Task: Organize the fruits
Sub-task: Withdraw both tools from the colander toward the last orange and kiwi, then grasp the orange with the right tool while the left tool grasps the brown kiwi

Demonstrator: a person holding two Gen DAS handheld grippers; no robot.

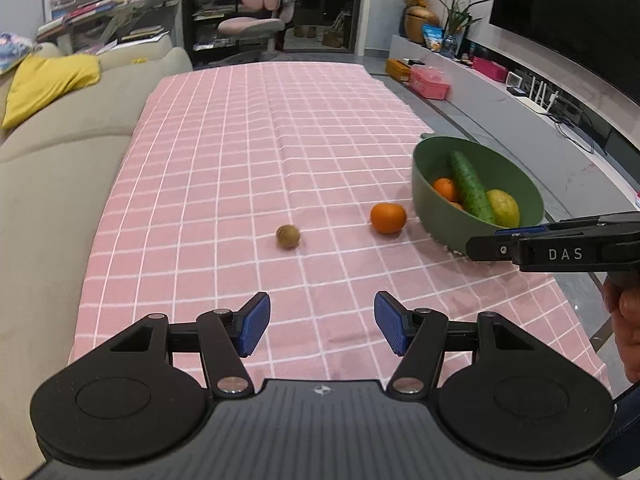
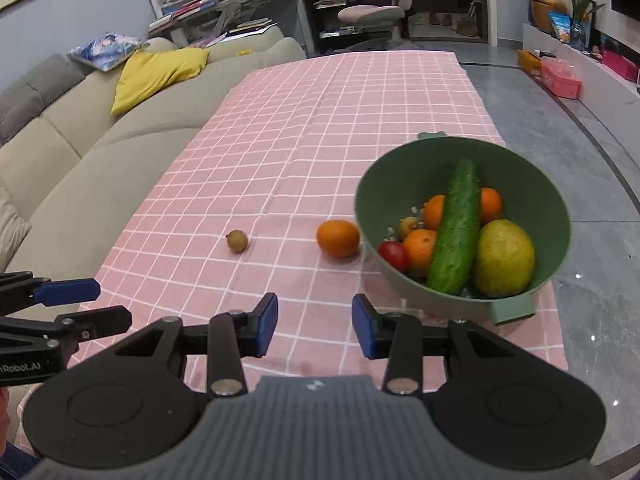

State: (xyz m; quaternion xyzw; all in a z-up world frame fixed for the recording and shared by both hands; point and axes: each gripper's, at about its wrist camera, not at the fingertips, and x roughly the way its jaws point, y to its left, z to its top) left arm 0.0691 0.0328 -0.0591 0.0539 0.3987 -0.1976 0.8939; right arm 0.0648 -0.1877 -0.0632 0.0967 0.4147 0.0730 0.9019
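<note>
A green bowl [image 2: 552,216] stands on the pink checked tablecloth [image 2: 304,128] at the right. In it lie a cucumber [image 2: 456,228], a yellow-green fruit [image 2: 505,258], oranges [image 2: 419,249] and a small red fruit [image 2: 393,255]. An orange [image 2: 338,238] lies on the cloth just left of the bowl. A small brown fruit [image 2: 237,241] lies further left. My left gripper [image 1: 322,328] is open and empty above the near cloth. My right gripper [image 2: 315,326] is open and empty near the bowl's front. The bowl [image 1: 424,168], orange [image 1: 388,218] and brown fruit [image 1: 287,236] also show in the left wrist view.
A beige sofa [image 2: 80,152] with a yellow cushion [image 2: 156,72] runs along the table's left side. Grey floor [image 2: 592,320] lies past the table's right edge. A TV bench with boxes [image 1: 430,82] stands far right. A pink chair [image 2: 372,12] stands beyond the table.
</note>
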